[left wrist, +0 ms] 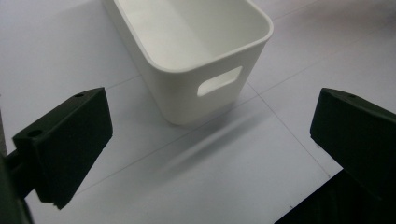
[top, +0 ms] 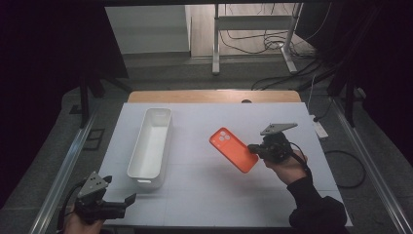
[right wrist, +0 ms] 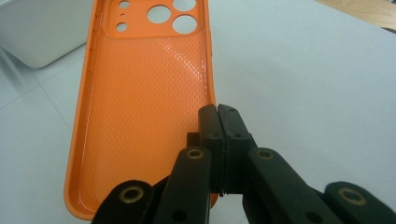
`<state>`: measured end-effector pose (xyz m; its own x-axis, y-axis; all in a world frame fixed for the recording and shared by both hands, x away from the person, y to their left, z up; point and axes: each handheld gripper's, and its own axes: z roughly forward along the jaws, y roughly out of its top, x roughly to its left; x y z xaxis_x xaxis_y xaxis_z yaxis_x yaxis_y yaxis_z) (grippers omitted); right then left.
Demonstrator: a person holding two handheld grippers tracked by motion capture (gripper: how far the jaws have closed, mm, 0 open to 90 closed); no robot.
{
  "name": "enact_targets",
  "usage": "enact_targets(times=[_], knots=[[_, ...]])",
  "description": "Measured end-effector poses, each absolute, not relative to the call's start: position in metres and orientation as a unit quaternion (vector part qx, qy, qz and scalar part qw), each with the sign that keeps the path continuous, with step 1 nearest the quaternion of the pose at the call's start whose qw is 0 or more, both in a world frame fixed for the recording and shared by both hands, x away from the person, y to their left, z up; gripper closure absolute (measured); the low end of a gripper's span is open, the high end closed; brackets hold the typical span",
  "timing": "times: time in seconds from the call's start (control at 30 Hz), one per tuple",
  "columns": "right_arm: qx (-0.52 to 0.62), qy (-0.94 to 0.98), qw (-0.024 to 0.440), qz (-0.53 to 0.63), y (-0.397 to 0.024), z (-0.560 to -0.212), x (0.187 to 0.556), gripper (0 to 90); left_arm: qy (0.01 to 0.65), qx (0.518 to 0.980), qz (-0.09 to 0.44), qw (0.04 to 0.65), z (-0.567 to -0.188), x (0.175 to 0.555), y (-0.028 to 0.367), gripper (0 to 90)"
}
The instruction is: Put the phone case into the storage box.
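Orange phone case (top: 234,149) held off the white desk (top: 204,195) by the right hand-held gripper (top: 253,148) clamped on its rim (camera holes far-left), right of the white bin (top: 151,146); left hand-held gripper (top: 129,201) gapes wide.

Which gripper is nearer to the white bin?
Left. The left gripper sits just off the near end of the white bin, jaws open and pointed at it. The right gripper is well off to the bin's right, shut on the edge of the orange phone case.

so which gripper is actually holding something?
The right gripper: its jaws are pinched on the edge of the orange phone case. The left gripper is open, with nothing between its jaws.
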<state>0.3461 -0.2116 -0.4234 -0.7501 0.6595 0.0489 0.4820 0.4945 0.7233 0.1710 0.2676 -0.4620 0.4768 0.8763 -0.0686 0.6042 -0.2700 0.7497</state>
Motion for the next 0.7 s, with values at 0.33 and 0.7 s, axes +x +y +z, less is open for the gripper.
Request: enact_targets(times=[0.33, 0.7], knots=[[0.33, 0.853, 0.122, 0.386, -0.213, -0.42, 0.339, 89.1, 0.467, 0.777, 0.182, 0.381, -0.45, 0.176, 0.259, 0.0], [0.331, 0.847, 0.127, 0.396, -0.216, -0.417, 0.334, 89.1, 0.455, 0.773, 0.165, 0.409, -0.439, 0.187, 0.249, 0.0]])
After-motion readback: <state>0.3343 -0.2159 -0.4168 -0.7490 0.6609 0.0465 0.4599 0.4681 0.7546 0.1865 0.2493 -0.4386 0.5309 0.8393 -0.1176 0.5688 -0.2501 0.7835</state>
